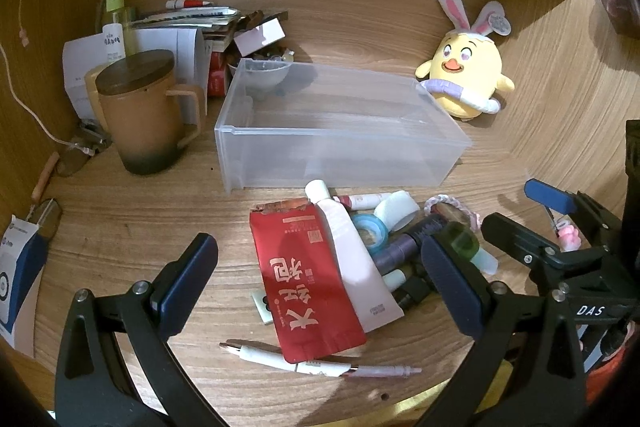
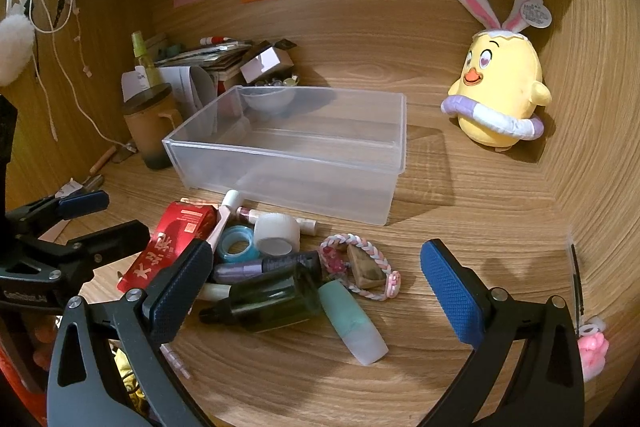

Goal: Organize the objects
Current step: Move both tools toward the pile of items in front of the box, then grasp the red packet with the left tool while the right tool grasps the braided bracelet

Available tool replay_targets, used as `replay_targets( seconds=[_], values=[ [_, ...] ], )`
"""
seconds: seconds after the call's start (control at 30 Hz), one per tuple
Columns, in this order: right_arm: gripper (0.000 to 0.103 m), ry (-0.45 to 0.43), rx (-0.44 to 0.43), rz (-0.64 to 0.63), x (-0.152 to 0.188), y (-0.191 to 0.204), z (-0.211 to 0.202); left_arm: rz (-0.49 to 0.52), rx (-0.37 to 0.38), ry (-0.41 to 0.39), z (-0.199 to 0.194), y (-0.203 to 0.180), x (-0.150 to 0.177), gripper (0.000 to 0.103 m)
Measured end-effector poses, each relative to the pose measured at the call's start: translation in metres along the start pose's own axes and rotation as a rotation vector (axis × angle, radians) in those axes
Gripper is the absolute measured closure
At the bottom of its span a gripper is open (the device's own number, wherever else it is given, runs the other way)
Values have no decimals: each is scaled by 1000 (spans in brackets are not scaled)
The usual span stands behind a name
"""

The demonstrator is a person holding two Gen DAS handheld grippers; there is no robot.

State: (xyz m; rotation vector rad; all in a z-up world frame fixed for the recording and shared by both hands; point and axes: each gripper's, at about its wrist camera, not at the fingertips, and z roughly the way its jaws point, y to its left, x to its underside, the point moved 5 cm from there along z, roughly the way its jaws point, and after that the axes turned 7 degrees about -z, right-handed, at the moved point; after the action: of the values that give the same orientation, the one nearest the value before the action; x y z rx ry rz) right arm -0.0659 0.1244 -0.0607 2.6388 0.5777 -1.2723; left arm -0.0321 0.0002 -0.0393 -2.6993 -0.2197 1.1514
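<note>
An empty clear plastic box (image 1: 340, 131) (image 2: 288, 151) stands mid-desk. In front of it lies a heap of small items: a red foil pouch (image 1: 304, 283) (image 2: 168, 247), a white-pink tube (image 1: 352, 255), tape rolls (image 2: 256, 235), a dark bottle (image 2: 276, 299), a mint tube (image 2: 352, 323), a braided bracelet (image 2: 360, 259) and a white pen (image 1: 316, 363). My left gripper (image 1: 320, 279) hovers open above the pouch and tube. Open too, my right gripper (image 2: 320, 287) hangs over the dark bottle and mint tube. Neither holds anything.
A brown lidded mug (image 1: 148, 111) and stacked papers and boxes (image 1: 208, 27) sit at the back left. A yellow chick plush (image 1: 464, 75) (image 2: 500, 95) leans in the back right corner. Wooden walls close in the desk behind and right. A pink charm (image 2: 592, 351) hangs at right.
</note>
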Motion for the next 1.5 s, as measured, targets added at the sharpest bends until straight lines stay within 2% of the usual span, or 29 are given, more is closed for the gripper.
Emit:
replay_targets(
  seconds=[0.43, 0.63, 0.87, 0.97, 1.03, 1.23, 1.3, 1.37, 1.5],
  values=[
    [0, 12, -13, 0, -1, -3, 10, -11, 10, 49, 14, 7, 0, 0],
    [0, 16, -11, 8, -2, -9, 16, -17, -8, 62, 25, 13, -2, 0],
    [2, 16, 9, 18, 3, -23, 20, -48, -36, 117, 51, 29, -2, 0],
    [10, 37, 29, 29, 8, -33, 25, -59, -51, 141, 62, 34, 0, 0],
    [19, 63, 42, 53, 14, -44, 29, -68, -58, 153, 68, 36, 0, 0],
    [38, 131, 60, 115, 34, -68, 39, -81, -80, 149, 75, 39, -5, 0],
    [42, 148, 60, 126, 39, -71, 41, -74, -89, 154, 78, 38, -6, 4],
    [45, 158, 58, 127, 43, -72, 42, -62, -97, 176, 83, 37, -5, 15],
    [55, 184, 43, 116, 46, -67, 50, -61, -122, 184, 91, 37, -5, 15]
  ],
)
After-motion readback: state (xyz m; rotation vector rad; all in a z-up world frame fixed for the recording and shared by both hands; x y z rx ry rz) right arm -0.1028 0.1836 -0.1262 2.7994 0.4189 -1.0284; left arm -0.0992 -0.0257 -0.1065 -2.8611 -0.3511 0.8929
